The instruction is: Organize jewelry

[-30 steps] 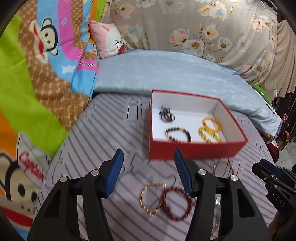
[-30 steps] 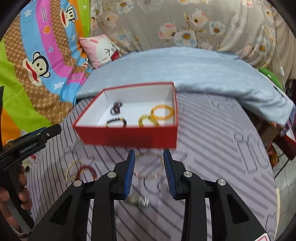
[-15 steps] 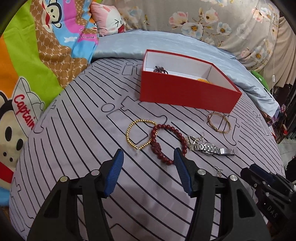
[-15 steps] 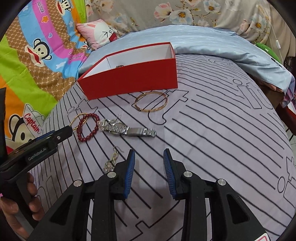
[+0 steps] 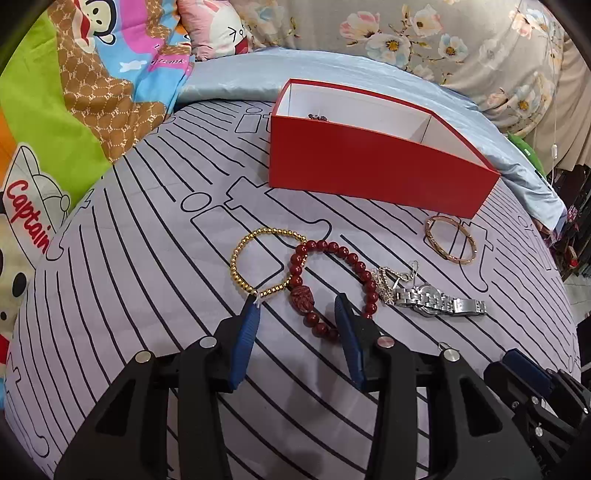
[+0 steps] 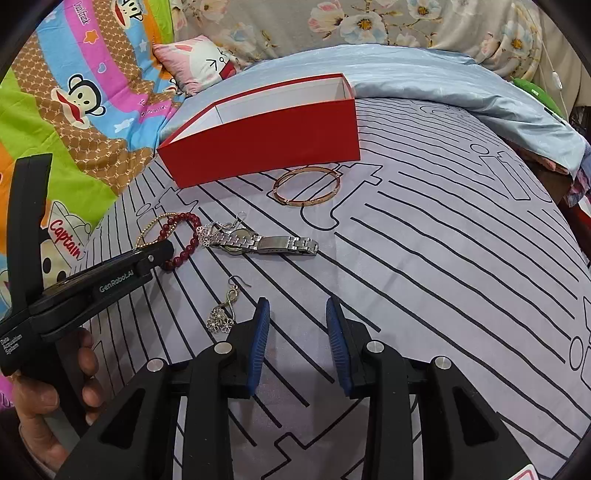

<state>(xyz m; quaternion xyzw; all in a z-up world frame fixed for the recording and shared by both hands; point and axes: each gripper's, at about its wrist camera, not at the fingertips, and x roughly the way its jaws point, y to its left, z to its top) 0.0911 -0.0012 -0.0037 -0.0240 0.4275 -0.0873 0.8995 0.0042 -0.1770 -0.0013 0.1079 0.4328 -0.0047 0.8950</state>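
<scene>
A red box (image 5: 373,162) with a white inside stands on the striped sheet; it also shows in the right wrist view (image 6: 266,131). In front of it lie a gold bead bracelet (image 5: 258,258), a dark red bead bracelet (image 5: 332,280), a silver watch (image 5: 439,301) and a rose-gold bangle (image 5: 450,240). My left gripper (image 5: 297,306) is open, low over the sheet, its jaws either side of the red bracelet's near part. My right gripper (image 6: 297,314) is open and empty, just right of a silver earring (image 6: 223,314). The watch (image 6: 266,242) and bangle (image 6: 306,186) lie beyond it.
A pale blue quilt (image 5: 236,74) and a pink cushion (image 5: 218,29) lie behind the box. A cartoon-print blanket (image 5: 55,122) borders the sheet on the left. The bed's edge drops off at the right (image 6: 561,177).
Both grippers have come down from above the box toward the sheet. The left gripper has closed in on the red bracelet and its jaws have narrowed. The right gripper now sits beside the earring.
</scene>
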